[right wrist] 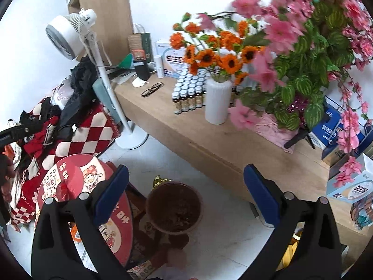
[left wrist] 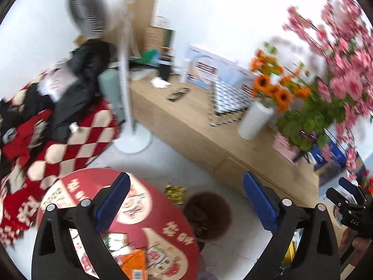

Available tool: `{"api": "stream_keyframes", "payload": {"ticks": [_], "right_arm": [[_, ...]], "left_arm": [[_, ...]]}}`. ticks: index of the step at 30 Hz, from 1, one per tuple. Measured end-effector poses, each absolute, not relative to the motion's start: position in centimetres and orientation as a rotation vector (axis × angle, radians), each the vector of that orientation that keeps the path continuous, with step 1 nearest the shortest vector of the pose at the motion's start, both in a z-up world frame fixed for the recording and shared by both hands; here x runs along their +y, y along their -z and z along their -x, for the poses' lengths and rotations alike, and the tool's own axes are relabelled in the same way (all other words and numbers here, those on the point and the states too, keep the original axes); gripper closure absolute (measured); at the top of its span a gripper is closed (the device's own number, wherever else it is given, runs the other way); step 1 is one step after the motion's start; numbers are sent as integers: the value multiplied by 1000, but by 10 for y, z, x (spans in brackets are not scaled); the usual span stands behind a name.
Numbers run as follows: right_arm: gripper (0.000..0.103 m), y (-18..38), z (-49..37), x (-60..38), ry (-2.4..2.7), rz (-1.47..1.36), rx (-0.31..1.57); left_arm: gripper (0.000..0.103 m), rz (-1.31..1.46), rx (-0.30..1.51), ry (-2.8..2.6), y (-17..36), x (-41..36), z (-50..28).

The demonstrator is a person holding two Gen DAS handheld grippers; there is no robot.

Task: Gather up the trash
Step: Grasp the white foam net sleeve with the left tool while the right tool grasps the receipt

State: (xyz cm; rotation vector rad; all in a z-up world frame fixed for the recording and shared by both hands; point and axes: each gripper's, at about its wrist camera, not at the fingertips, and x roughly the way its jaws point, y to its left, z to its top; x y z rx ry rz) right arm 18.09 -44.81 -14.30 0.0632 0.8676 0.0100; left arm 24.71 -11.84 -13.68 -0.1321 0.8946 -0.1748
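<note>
With both the left claw (left wrist: pixel 186 207) and the right claw (right wrist: pixel 186 200) spread apart and empty, we should steer toward the crumpled gold wrapper (left wrist: pixel 175 192) on the floor just ahead, beside the brown bin (left wrist: pixel 207 217), and pinch squarely.
</note>
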Motion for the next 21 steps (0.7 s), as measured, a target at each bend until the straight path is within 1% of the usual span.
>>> {"api": "stream_keyframes", "payload": {"ticks": [4,10,21], "right_arm": [[6,145,-177,-425,-43,-41,874],[6,158,-169,-381,-129,-6,903],[6,211,-147,-275,-349,86,1011]], "left_arm": [[6,157,882,75,131,-73,-220],[6,203,904,-59,140,-14,-175],[6,295,942,-275,171,83,-75]]}}
